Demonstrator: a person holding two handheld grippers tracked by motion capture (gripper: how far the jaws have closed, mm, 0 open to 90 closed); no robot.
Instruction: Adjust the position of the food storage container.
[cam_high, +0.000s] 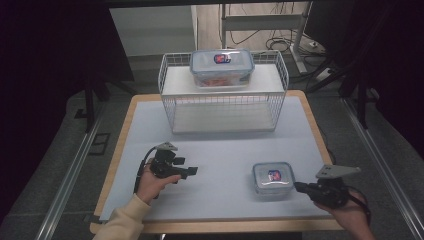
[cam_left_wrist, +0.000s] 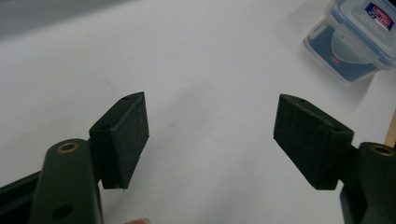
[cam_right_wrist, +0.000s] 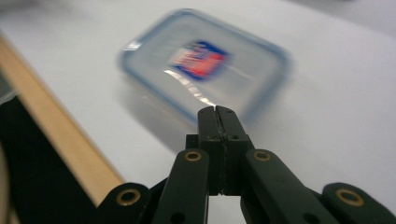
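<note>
Table (cam_high: 220, 150) pale, wood-edged, centre of high view. Small lidded container (cam_high: 273, 179) lower right of frame, just left of right gripper (cam_high: 300, 187). Right gripper view: jaws pressed together, nothing between; container blurred just above tips. Left gripper (cam_high: 191, 171) lower left, well apart from container. Left gripper view: jaws spread wide, empty; same container at upper right corner. High view adds wire basket (cam_high: 223, 95) at upper centre, large lidded container (cam_high: 221, 66) on its top shelf.

Left tool (cam_left_wrist: 211, 135) with jaws wide apart, right tool (cam_right_wrist: 217, 112) with jaws pressed together, both hand-held low.
</note>
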